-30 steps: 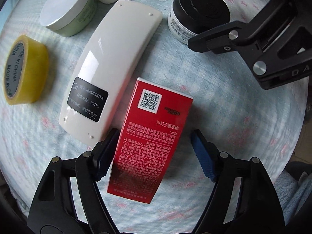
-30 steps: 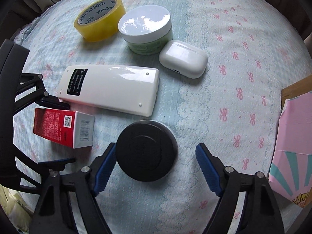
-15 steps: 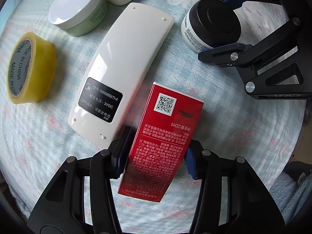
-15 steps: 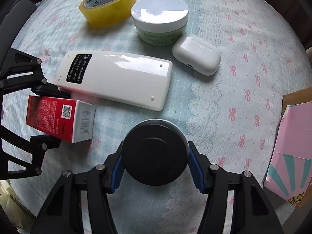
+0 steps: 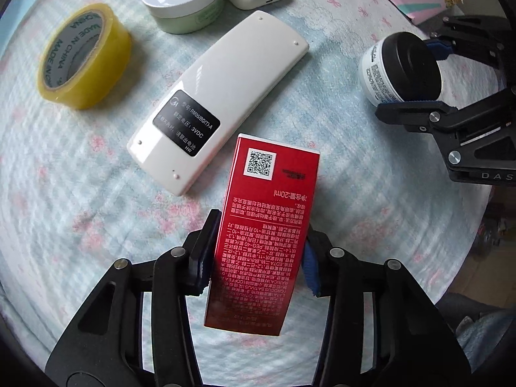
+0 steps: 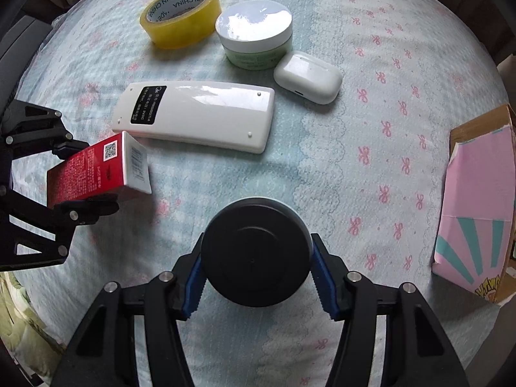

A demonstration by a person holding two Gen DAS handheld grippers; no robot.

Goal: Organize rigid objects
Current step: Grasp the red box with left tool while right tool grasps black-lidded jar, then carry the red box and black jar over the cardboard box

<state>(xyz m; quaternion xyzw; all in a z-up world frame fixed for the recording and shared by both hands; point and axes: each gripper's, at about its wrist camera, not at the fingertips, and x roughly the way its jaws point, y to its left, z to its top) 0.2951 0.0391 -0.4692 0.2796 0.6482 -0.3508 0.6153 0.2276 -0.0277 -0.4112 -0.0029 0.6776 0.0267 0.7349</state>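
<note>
A red carton (image 5: 267, 225) with a QR code is clamped between the pads of my left gripper (image 5: 258, 258), which is shut on it. The carton hangs tilted just above the cloth, as the right wrist view shows (image 6: 93, 171). My right gripper (image 6: 258, 274) is shut on a white jar with a black lid (image 6: 256, 251), its blue pads pressing both sides. In the left wrist view the jar (image 5: 400, 67) sits raised at the right, inside the right gripper (image 5: 416, 77).
On the light blue patterned cloth (image 6: 371, 113) lie a white remote (image 6: 196, 116), face down, a yellow tape roll (image 6: 180, 13), a green jar with a white lid (image 6: 254, 32) and a white earbud case (image 6: 308, 77). A pink box (image 6: 477, 213) stands at the right edge.
Both grippers closed from open, the left on the red carton and the right on the black-lidded jar. Both objects have since come up off the cloth.
</note>
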